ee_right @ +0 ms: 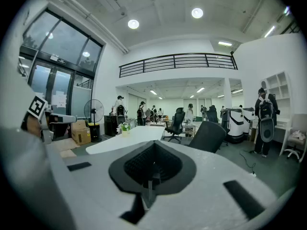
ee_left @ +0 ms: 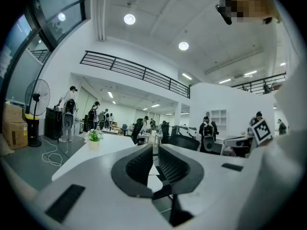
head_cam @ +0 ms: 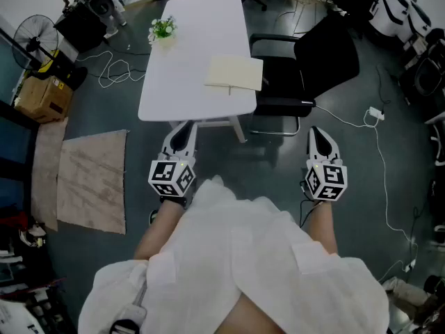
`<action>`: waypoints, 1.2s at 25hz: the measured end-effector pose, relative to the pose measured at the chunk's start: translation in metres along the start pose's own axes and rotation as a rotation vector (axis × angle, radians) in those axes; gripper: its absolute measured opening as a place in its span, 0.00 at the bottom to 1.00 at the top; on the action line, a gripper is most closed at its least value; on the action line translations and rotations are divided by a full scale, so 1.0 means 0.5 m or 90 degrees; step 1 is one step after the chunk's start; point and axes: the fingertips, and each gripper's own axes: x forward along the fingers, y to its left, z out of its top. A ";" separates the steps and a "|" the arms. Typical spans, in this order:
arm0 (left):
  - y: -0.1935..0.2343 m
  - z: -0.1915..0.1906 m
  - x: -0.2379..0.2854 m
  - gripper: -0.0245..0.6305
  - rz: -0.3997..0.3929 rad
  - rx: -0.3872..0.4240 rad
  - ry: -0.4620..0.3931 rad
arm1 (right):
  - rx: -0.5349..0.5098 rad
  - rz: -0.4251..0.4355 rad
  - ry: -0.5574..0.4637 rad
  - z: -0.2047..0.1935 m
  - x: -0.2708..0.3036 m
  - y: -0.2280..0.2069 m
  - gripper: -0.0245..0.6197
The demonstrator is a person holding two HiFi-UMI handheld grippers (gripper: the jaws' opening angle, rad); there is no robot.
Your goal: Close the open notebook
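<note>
Left claw (head_cam: pixel 182 129) narrowly parted and empty, right claw (head_cam: pixel 319 132) pressed together and empty, both short of white bench (head_cam: pixel 188 82), notebook (head_cam: pixel 234 73) flat near its right edge, beside black chair (head_cam: pixel 320 56)

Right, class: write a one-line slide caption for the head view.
Left claw and right claw hover short of a white table holding a notebook.

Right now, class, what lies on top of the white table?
A cream notebook beside the chair and a potted plant at the far end. Anything beneath the notebook is covered.
</note>
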 end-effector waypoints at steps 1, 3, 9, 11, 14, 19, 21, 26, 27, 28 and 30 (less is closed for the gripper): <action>-0.004 -0.003 0.002 0.09 -0.002 -0.003 0.002 | 0.000 0.001 0.000 -0.001 0.001 -0.001 0.04; -0.013 -0.009 0.008 0.09 -0.007 -0.005 0.007 | 0.001 0.003 0.001 -0.003 0.004 -0.003 0.04; -0.042 -0.025 0.025 0.09 -0.022 -0.003 0.018 | 0.003 0.010 0.007 -0.013 0.016 -0.017 0.04; -0.043 -0.025 0.030 0.09 -0.020 -0.003 0.019 | 0.001 0.010 0.009 -0.014 0.020 -0.024 0.04; -0.040 -0.025 0.042 0.09 -0.017 -0.002 0.020 | 0.003 0.015 0.010 -0.017 0.029 -0.030 0.04; -0.058 -0.033 0.066 0.09 -0.021 0.000 0.024 | 0.022 0.031 -0.003 -0.027 0.045 -0.045 0.04; -0.056 -0.037 0.081 0.09 -0.024 0.002 0.028 | 0.024 0.033 0.005 -0.035 0.065 -0.049 0.04; -0.035 -0.053 0.133 0.09 -0.022 0.000 0.038 | 0.024 0.045 0.028 -0.059 0.135 -0.060 0.04; -0.025 -0.056 0.147 0.09 -0.020 -0.001 0.040 | 0.025 0.048 0.030 -0.062 0.155 -0.062 0.04; -0.012 -0.058 0.162 0.09 -0.017 -0.002 0.042 | 0.026 0.051 0.033 -0.063 0.177 -0.061 0.05; 0.021 -0.057 0.193 0.09 -0.012 -0.006 0.045 | 0.029 0.055 0.037 -0.060 0.224 -0.056 0.05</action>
